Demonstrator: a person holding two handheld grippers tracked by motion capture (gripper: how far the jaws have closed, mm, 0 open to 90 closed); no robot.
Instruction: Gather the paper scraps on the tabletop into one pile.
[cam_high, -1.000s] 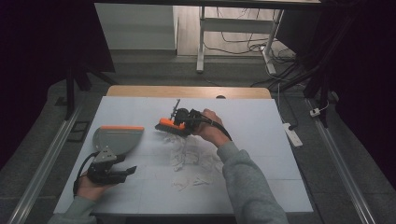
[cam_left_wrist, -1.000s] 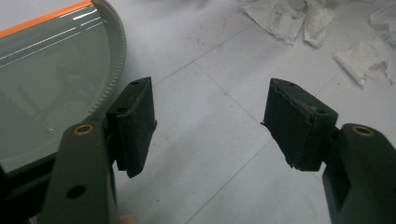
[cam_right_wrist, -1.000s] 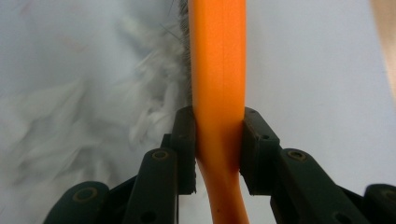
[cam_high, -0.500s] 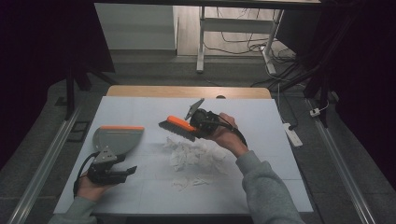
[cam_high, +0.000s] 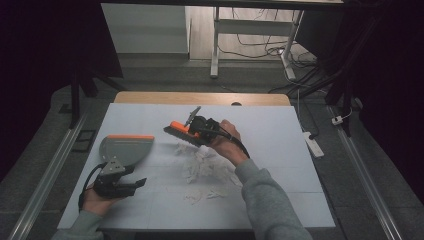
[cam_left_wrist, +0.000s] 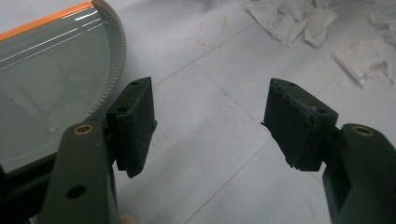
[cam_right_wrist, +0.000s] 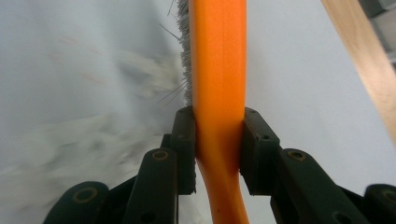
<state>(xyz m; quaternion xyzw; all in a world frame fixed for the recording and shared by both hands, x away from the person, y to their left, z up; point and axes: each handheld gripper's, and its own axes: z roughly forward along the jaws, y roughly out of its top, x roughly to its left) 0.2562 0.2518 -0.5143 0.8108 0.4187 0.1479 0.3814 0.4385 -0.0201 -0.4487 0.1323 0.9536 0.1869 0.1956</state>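
The right gripper (cam_high: 192, 131) was clamped on the orange handle of a hand brush (cam_high: 178, 131). In the right gripper view, both jaws pressed against the sides of the handle (cam_right_wrist: 219, 93), and grey bristles (cam_right_wrist: 185, 56) projected from its left side. The brush was held above the table (cam_high: 280, 130), near its centre and just behind a pile of torn white paper scraps (cam_high: 205, 167). In that view the scraps (cam_right_wrist: 93, 126) appeared blurred.

The left gripper (cam_high: 131, 185) rested near the front left of the table, jaws wide apart and holding nothing. In the left gripper view, bare white tabletop (cam_left_wrist: 210, 135) lay between the jaws.

A grey dustpan (cam_high: 125, 150) with an orange edge lay flat on the table just behind the left gripper. The dustpan (cam_left_wrist: 51, 88) appeared beside the left jaw, with paper scraps (cam_left_wrist: 299, 18) farther off.
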